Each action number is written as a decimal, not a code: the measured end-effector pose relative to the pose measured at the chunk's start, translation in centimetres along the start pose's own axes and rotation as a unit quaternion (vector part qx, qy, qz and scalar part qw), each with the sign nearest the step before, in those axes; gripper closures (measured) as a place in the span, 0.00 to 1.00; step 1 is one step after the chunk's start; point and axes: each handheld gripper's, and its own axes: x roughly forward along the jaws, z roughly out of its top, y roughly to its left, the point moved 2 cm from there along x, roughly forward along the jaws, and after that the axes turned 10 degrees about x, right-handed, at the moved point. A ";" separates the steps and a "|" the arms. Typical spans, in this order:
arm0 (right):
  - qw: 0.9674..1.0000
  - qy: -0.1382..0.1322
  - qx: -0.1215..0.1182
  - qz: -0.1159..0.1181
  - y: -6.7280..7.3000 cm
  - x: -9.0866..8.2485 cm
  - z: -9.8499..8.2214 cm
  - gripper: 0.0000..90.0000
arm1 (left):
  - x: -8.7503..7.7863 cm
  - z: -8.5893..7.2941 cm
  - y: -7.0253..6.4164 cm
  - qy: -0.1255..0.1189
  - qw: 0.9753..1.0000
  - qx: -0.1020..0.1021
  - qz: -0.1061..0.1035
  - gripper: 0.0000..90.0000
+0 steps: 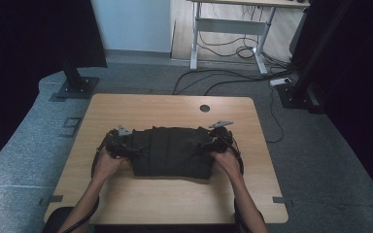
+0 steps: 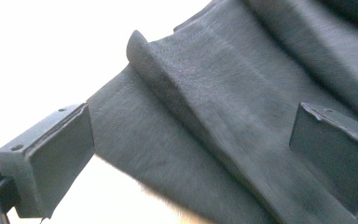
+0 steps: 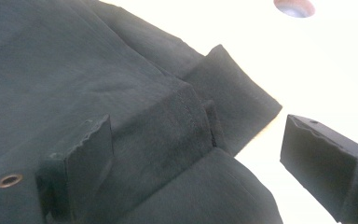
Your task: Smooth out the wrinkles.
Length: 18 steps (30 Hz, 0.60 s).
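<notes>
Dark garment (image 1: 171, 156) was matt woven cloth, soft, slightly fuzzy nap, stitched seams and folded hems visible up close; a small metal eyelet (image 3: 9, 180) looked dull brass. Table (image 1: 126, 204) was light wood-look top, smooth, low sheen, with a dark round grommet hole (image 1: 204, 108). Left gripper (image 2: 191, 158) and right gripper (image 3: 200, 168) jaws were matt black plastic, flat faces a bit rough, edges chipped; grey plates on top looked like plain matt metal. Floor (image 1: 24, 160) was grey carpet, coarse texture
</notes>
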 end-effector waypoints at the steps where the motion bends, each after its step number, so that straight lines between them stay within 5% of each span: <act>1: 1.000 -0.003 -0.002 0.001 0.0 -0.6 0.0 0.10 | -0.5 -0.2 0.0 -0.004 1.000 0.001 -0.002 0.00; 12: 1.000 -0.019 -0.007 -0.010 -2.1 -5.1 -2.6 0.03 | -3.8 -4.4 -0.1 -0.001 1.000 0.001 -0.004 0.00; 18: 1.000 -0.013 0.019 -0.019 -3.8 -6.0 -5.8 0.02 | -3.8 -6.6 -0.1 0.017 1.000 -0.004 0.004 0.00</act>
